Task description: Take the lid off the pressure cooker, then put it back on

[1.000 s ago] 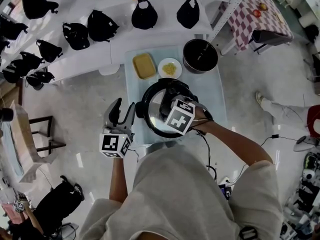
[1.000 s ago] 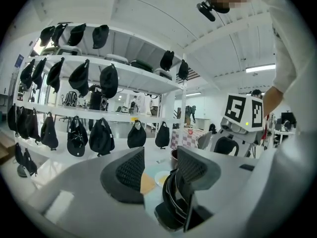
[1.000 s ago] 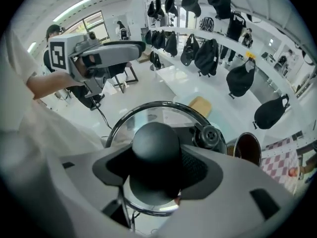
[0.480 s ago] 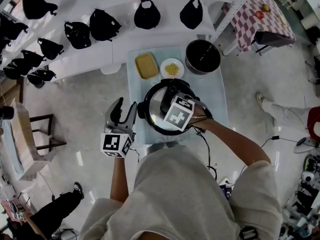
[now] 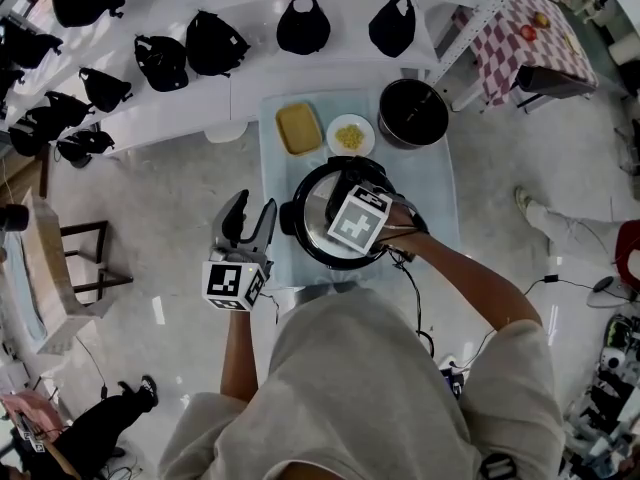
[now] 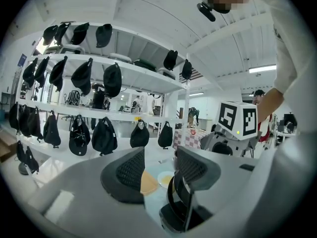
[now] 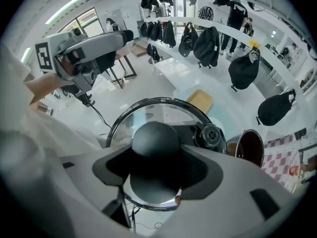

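Observation:
The pressure cooker [image 5: 300, 230] stands on the pale blue table [image 5: 440, 193] with its shiny lid [image 5: 318, 206] on it. My right gripper [image 7: 156, 170] points steeply down over the lid. Its two jaws close from either side on the lid's black round knob [image 7: 154, 138], beside the black valve [image 7: 210, 136]. In the head view its marker cube [image 5: 358, 219] hides the jaws. My left gripper [image 5: 252, 208] hangs left of the table, off the cooker's side handle [image 5: 285, 217]. It stands open with nothing between its fingers [image 6: 130, 168].
Behind the cooker on the table lie a square yellow dish [image 5: 299, 128], a white plate of yellow food [image 5: 351, 134] and a dark empty pot [image 5: 413, 113]. White shelves with several black caps [image 5: 215, 40] stand beyond. A cable [image 5: 412, 298] trails off the table's near edge.
Both grippers and the lid keep their places; only the head view has drifted a little.

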Tool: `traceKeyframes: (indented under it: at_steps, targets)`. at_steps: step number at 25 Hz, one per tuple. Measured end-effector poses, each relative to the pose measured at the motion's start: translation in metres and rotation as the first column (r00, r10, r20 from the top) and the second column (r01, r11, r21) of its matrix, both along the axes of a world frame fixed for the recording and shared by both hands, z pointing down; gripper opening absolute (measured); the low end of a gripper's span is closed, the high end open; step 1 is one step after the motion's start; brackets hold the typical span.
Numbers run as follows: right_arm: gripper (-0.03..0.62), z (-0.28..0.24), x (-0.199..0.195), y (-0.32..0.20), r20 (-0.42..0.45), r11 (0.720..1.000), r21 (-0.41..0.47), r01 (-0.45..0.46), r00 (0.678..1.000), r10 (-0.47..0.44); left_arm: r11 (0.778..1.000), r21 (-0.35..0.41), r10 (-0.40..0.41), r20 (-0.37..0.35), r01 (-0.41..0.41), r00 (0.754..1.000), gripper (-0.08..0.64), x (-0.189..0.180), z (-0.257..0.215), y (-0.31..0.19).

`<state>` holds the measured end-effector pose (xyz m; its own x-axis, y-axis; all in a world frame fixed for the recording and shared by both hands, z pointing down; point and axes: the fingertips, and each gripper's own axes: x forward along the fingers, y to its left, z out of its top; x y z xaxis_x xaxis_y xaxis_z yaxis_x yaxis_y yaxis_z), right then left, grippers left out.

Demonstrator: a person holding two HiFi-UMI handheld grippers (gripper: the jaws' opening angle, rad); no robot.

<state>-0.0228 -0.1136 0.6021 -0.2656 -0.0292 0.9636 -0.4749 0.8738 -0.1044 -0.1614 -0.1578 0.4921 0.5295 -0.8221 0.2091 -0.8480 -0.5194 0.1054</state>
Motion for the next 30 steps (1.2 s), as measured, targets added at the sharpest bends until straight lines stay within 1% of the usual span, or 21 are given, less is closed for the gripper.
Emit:
traceKeyframes:
  at_steps: [3,6,10,16,20,23,26,30]
  targets:
    - [0.273,0.002,-0.001,-0.001,0.002,1.0,-0.005,-0.004,1.0,0.004,1.0,0.0,0.006,-0.001,-0.006,1.0,0.206,0.003,0.0,0.0]
    - [0.273,0.009,0.0,0.0,-0.025,0.999,-0.022,-0.023,0.999,0.023,1.0,0.0,0.008,0.0,-0.008,1.0,0.206,0.006,0.0,-0.001]
    - [0.273,0.012,-0.005,-0.004,0.003,1.0,0.004,-0.017,1.0,0.017,1.0,0.005,-0.002,0.002,0.002,1.0,0.206,-0.002,0.0,-0.002]
    - [0.273,0.011,-0.006,-0.002,0.014,1.0,0.007,-0.007,1.0,0.007,1.0,0.005,-0.004,0.0,0.004,1.0,0.204,-0.005,0.0,-0.001]
    - [0.276,0.012,-0.007,-0.001,-0.004,0.999,-0.003,0.037,0.999,-0.037,1.0,0.012,0.001,0.003,-0.001,1.0,0.204,-0.005,-0.003,-0.001]
    - [0.278,0.013,-0.006,0.001,-0.014,0.995,-0.012,0.096,0.995,-0.096,1.0,0.014,0.002,0.005,-0.002,1.0,0.204,-0.005,-0.003,0.0]
    - [0.282,0.013,-0.005,0.003,-0.028,0.988,-0.027,0.151,0.988,-0.152,1.0,0.016,-0.003,0.005,0.003,1.0,0.204,-0.008,-0.004,0.001]
    - [0.291,0.013,-0.004,0.006,-0.023,0.972,-0.03,0.234,0.972,-0.234,1.0,0.017,-0.005,0.005,0.005,1.0,0.204,-0.009,-0.005,0.001]
